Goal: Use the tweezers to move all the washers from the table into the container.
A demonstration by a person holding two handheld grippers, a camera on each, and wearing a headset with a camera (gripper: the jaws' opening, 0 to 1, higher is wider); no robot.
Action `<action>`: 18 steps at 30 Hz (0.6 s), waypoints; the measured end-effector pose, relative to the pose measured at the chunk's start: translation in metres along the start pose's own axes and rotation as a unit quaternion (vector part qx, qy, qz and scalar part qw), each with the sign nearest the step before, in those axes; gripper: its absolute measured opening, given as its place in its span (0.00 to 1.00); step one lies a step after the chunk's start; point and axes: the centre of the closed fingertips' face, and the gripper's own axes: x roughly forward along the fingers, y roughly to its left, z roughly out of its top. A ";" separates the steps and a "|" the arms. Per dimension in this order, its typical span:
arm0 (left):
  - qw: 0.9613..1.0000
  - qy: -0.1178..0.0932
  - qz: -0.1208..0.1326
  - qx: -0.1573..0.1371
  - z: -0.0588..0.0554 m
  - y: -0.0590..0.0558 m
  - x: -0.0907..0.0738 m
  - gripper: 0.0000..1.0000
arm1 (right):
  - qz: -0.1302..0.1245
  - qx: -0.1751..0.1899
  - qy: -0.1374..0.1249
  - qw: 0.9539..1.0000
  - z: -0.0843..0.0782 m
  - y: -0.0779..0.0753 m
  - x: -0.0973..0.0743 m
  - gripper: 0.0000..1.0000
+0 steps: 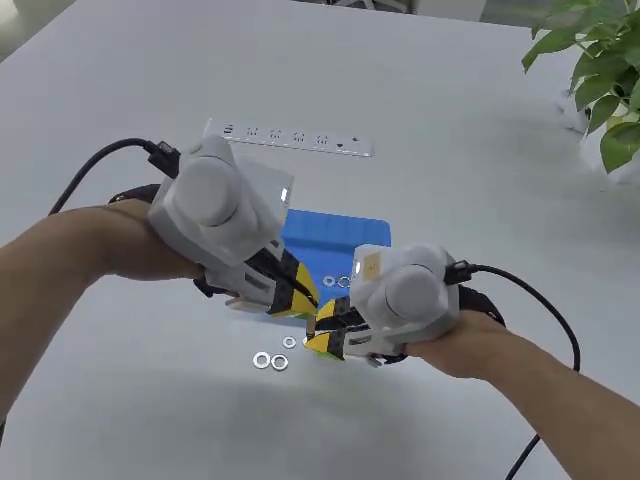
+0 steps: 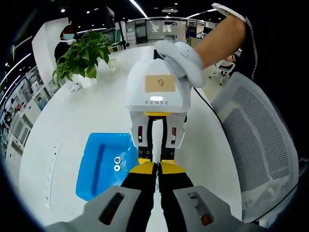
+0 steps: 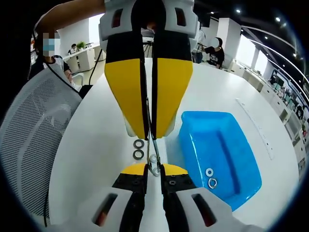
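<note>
Left gripper and right gripper pinch closed on thin metal tweezers. Small round silver washers lie on the white table, beside the blue plastic container. A soft, steady squeeze looks best.

Things around the work
A white power strip is laid on the white table beyond the left gripper; a green plant is seen far to its right, and a mesh chair past the table edge.
</note>
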 end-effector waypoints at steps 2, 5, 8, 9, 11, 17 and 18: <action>1.000 0.000 -0.001 -0.001 -0.001 0.000 0.001 0.05 | 0.002 0.001 0.000 1.000 -0.001 0.000 0.002 0.12; 1.000 0.000 -0.002 -0.003 -0.003 0.001 0.003 0.05 | 0.004 0.002 0.000 1.000 -0.002 0.001 0.004 0.12; 1.000 0.001 -0.002 -0.004 -0.005 0.001 0.004 0.05 | 0.006 0.002 0.002 1.000 -0.003 0.001 0.006 0.12; 1.000 -0.003 -0.002 -0.005 -0.004 0.002 0.004 0.05 | 0.007 0.003 0.001 1.000 -0.003 0.001 0.006 0.12; 1.000 -0.005 -0.001 -0.008 -0.004 0.003 0.004 0.05 | 0.007 0.005 0.000 1.000 -0.003 0.000 0.006 0.12; 1.000 -0.008 0.000 -0.013 -0.004 0.005 0.004 0.05 | 0.007 0.010 0.001 1.000 -0.003 0.000 0.007 0.12; 1.000 -0.008 0.000 -0.014 -0.004 0.005 0.004 0.05 | 0.008 0.012 0.001 1.000 -0.003 0.001 0.007 0.11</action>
